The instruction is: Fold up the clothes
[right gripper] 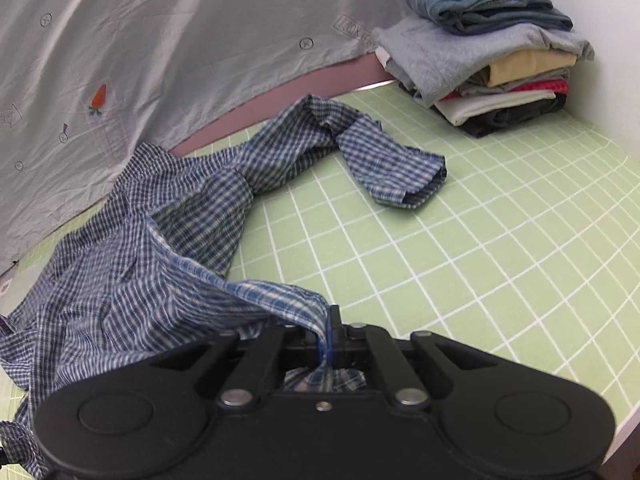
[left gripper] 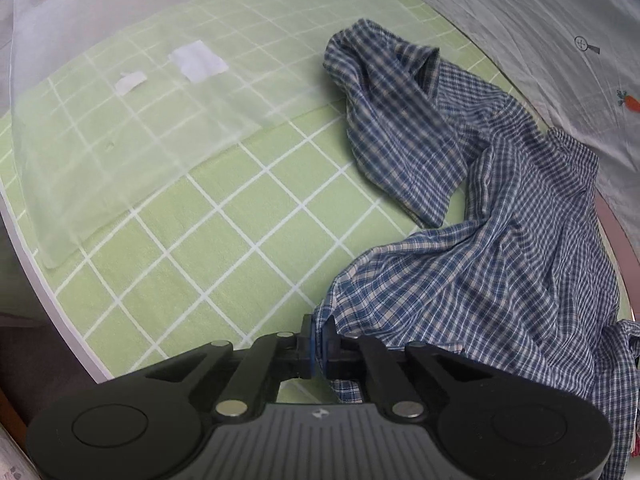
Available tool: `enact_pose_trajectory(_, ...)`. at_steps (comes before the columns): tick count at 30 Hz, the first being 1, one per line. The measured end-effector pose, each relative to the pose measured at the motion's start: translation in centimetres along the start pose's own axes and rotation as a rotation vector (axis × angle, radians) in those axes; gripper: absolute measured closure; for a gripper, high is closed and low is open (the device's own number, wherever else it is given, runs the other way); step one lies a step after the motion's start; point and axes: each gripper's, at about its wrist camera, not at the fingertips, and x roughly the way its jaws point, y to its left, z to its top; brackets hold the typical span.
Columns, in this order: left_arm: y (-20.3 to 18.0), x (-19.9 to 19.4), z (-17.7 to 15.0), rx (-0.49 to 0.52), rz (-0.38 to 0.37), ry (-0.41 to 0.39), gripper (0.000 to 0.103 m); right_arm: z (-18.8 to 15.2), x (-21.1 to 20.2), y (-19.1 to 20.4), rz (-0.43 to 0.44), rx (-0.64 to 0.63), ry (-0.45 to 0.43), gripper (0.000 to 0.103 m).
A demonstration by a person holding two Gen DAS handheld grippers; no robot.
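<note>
A blue and white checked shirt lies crumpled on the green checked table cover, one sleeve trailing toward the far side. My left gripper is shut on a hem corner of the shirt. The right wrist view shows the same checked shirt bunched at the left, with a sleeve stretched out across the green cover. My right gripper is shut on another edge of the shirt, and cloth hangs down between its fingers.
A stack of folded clothes stands at the far right corner. A clear plastic bag with white labels lies flat at the left. A grey sheet with carrot prints hangs along the far edge of the table.
</note>
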Motion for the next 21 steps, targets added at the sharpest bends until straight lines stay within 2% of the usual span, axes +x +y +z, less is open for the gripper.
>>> enact_pose_trajectory(5, 1.8, -4.9, 1.7, -0.026, -0.126, -0.054, 0.101, 1.6, -3.6, -1.4, 0.134, 0.042, -0.029, 0.101)
enact_pose_trajectory(8, 2.7, -4.6, 1.8, -0.069, -0.144, -0.042, 0.100, 0.2, -3.4, -2.8, 0.149, 0.110, 0.018, 0.101)
enact_pose_trajectory(10, 3.3, -3.0, 1.2, -0.103, -0.134, -0.003, 0.100, -1.4, -1.7, -3.8, 0.090, 0.157, 0.091, 0.101)
enact_pose_trajectory(12, 3.6, -1.9, 0.3, -0.121, -0.115, 0.045, 0.101, -2.3, -1.9, -3.6, 0.079, 0.145, 0.113, 0.101)
enact_pose_trajectory(13, 3.5, -2.8, 0.1, -0.095, -0.137, 0.027, 0.101, -2.7, -2.1, -3.5, 0.082, 0.135, 0.118, 0.101)
enact_pose_trajectory(15, 3.2, -4.8, 0.0, -0.061, -0.181, -0.013, 0.100, -2.5, -3.7, -4.3, 0.173, 0.221, 0.081, 0.101)
enact_pose_trajectory(16, 3.1, -5.6, 0.1, -0.051, -0.199, -0.032, 0.100, -2.5, -3.6, -4.6, 0.168, 0.234, 0.083, 0.101)
enact_pose_trajectory(19, 3.4, -5.2, 0.8, -0.007, -0.139, -0.054, 0.098, -2.9, -2.1, -5.4, 0.067, 0.215, 0.120, 0.096)
enact_pose_trajectory(20, 3.4, -4.1, 0.8, 0.014, -0.080, -0.048, 0.097, -3.0, -1.7, -5.7, 0.033, 0.208, 0.132, 0.091)
enact_pose_trajectory(21, 3.5, -3.0, 0.8, 0.032, -0.026, -0.039, 0.096, -3.2, -1.2, -5.8, 0.014, 0.202, 0.149, 0.090)
